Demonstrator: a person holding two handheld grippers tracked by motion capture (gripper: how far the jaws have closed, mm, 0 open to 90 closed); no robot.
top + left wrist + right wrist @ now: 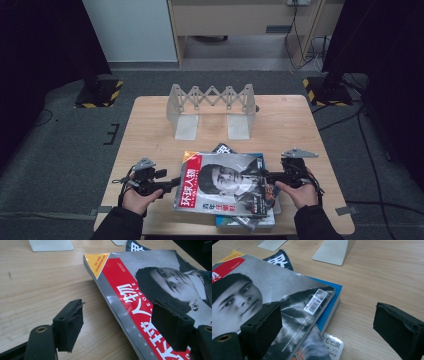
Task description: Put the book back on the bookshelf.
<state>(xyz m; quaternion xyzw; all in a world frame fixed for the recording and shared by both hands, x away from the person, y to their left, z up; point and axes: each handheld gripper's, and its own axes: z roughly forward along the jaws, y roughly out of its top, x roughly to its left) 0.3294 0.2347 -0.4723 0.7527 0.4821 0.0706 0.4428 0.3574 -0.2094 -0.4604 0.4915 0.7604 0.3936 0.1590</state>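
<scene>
Red-and-grey magazine [227, 185] lies on top of a stack with a blue book [262, 162] at the near edge of the bench [150, 130]. Left tool [176, 181] is released, jaws straddling the magazine's left edge without pinching. Right tool [264, 176] is released at the stack's right edge, grasping nothing.

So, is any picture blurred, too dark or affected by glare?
High view: soft and low in detail, dark at both sides, the pale wooden table evenly lit. Left gripper view: the glossy red-and-grey magazine is sharp, with mild sheen. Right gripper view: its black foam-padded jaws are slightly soft.
</scene>
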